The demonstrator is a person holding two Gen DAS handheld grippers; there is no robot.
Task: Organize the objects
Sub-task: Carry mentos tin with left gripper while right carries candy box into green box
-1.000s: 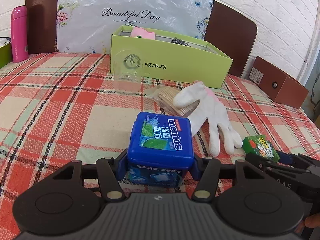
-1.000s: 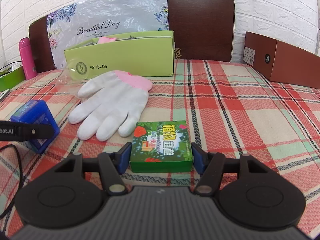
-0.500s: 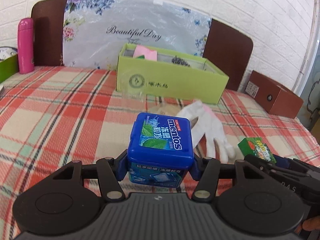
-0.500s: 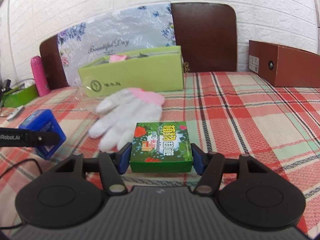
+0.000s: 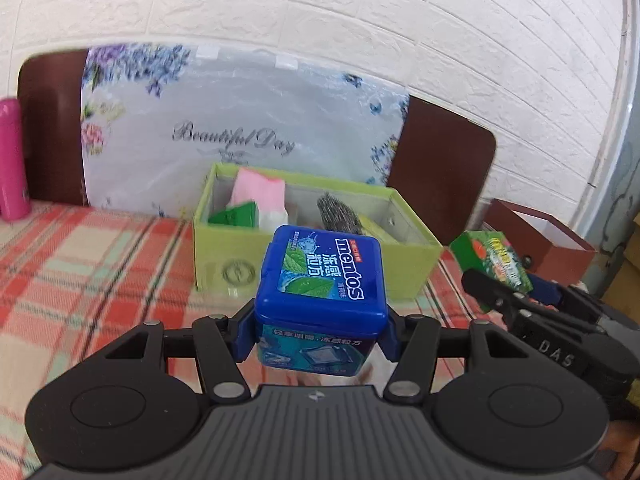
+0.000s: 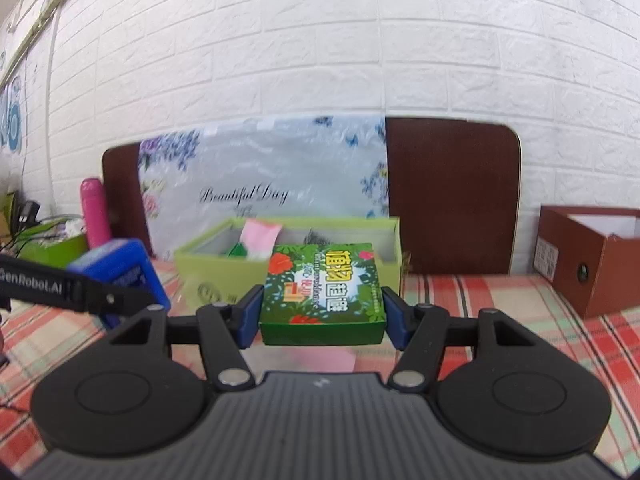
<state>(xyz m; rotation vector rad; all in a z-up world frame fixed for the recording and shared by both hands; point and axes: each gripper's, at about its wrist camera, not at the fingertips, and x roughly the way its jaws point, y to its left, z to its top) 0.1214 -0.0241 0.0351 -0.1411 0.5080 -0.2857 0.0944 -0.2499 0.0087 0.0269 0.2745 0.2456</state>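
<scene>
Mentos box (image 5: 322, 280), blue, is being pinched between the pads of the left gripper (image 5: 320, 334), hanging above the plaid tablecloth (image 5: 80, 264) before the open green box (image 5: 404, 264). Beside it, the right gripper (image 6: 322, 316) is clamping a green leafy carton (image 6: 324, 292).

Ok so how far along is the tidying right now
Partway. Done: the green box already holds a pink pack and other items. In hand: left gripper carries the blue Mentos tub, right gripper the green carton, both lifted toward the box. Left: dropping both in.
</scene>
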